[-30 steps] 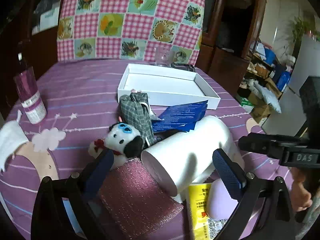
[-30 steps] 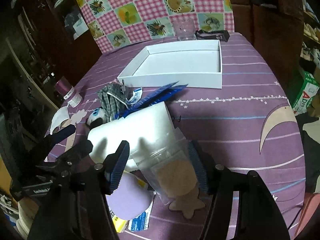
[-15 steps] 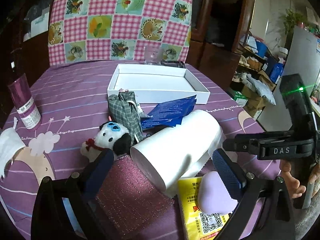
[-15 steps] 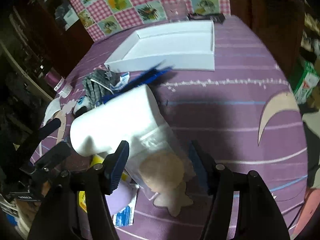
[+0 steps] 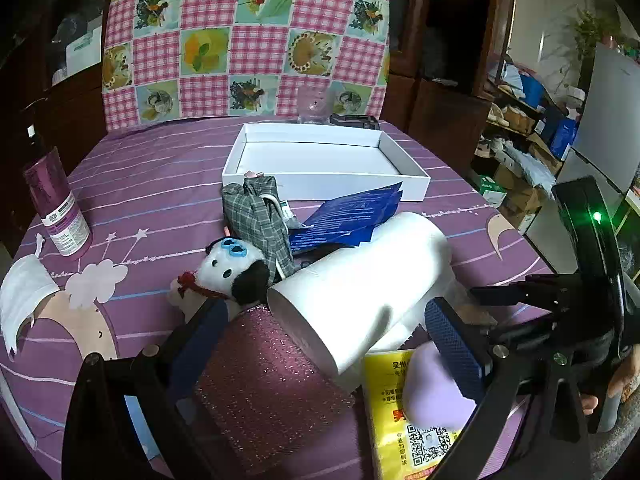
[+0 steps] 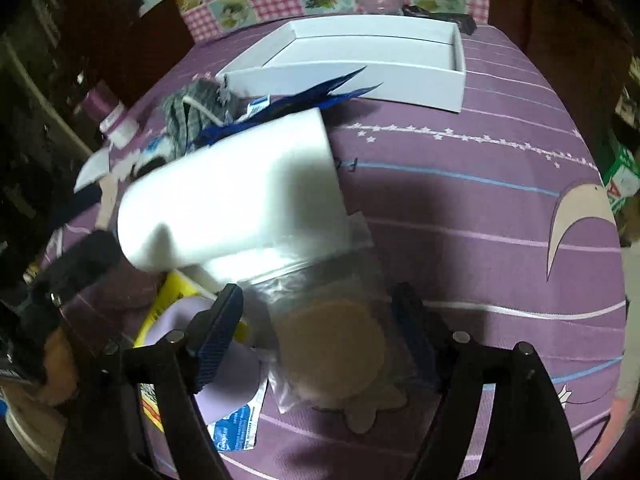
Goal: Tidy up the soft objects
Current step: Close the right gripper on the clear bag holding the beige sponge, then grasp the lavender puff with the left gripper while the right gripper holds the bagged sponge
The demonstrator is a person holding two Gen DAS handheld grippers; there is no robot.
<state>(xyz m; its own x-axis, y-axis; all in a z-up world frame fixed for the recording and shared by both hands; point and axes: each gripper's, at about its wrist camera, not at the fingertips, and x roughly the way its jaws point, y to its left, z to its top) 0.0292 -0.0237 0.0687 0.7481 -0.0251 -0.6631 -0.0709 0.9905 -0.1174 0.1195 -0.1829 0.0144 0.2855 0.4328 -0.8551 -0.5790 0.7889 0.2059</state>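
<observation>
A pile lies on the purple cloth: a white paper roll [image 5: 360, 284], a pink glittery sponge [image 5: 264, 384], a panda plush [image 5: 228, 268], a grey plaid cloth [image 5: 260, 220], blue packets [image 5: 348, 216], a lilac pad [image 5: 432, 392] and a yellow packet [image 5: 404, 432]. My left gripper [image 5: 332, 340] is open, its fingers on either side of the roll's near end and the sponge. My right gripper [image 6: 320, 332] is open around a clear bag holding a tan round puff [image 6: 332, 340], close to the roll [image 6: 236, 196]. An empty white tray [image 5: 324, 160] stands behind the pile.
A purple bottle [image 5: 56, 204] and a white torn mask [image 5: 24, 300] lie at the left. A checked cushion [image 5: 244, 36] stands behind the tray [image 6: 360, 56]. The table edge curves at the right with boxes on the floor beyond [image 5: 516, 168].
The right gripper has come down closer over the clear bag and the roll's end. The left gripper has drawn back slightly. Both stay open.
</observation>
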